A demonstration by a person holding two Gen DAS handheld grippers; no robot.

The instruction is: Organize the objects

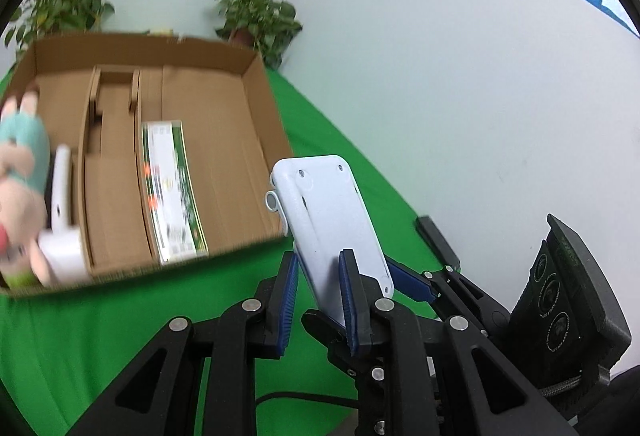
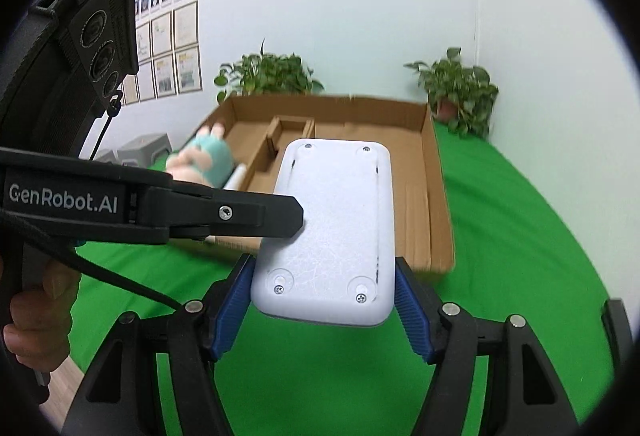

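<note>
A white plastic device [image 2: 332,228], back side up with screws showing, is held between the blue pads of my right gripper [image 2: 322,302] above the green cloth, in front of the cardboard box [image 2: 436,172]. My left gripper [image 1: 320,296] reaches in from the left; its fingers stand on either side of the device's edge [image 1: 332,220], and whether they press it I cannot tell. In the box lie a plush doll in a teal outfit [image 1: 20,172], a white object [image 1: 64,220] and a green-and-white packet [image 1: 172,192].
The box has cardboard dividers [image 1: 116,124] and sits on a green cloth [image 2: 520,236]. Two potted plants [image 2: 460,88] stand behind it against a white wall. Framed papers and photos [image 2: 176,48] hang on the left wall.
</note>
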